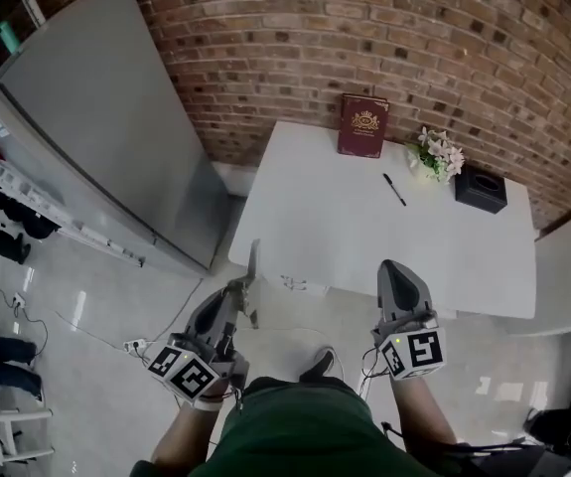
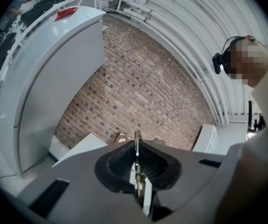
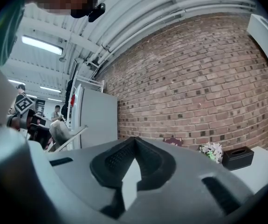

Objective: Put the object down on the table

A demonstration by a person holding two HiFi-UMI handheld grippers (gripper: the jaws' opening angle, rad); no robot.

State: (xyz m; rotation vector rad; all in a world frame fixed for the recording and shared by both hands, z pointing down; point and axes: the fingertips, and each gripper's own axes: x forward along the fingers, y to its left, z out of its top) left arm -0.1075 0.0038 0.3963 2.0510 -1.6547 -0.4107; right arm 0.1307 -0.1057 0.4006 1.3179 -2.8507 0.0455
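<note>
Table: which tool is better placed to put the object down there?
Left. The left tool is shut on the thin flat object and points toward the table ahead. The right tool is shut and empty.

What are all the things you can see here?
table: one, white, against the brick wall
book: one, dark red, standing at the table's back edge
pen: one, black, lying on the table
flowers: one bunch, white, beside the box
box: one, black, table's far right corner
cabinet: one, pale grey, left of the table
wall: one, red brick, behind the table
strip: one, thin, grey, sticking out of the left gripper
left gripper: grey, shut on the strip
right gripper: grey, shut, empty
</note>
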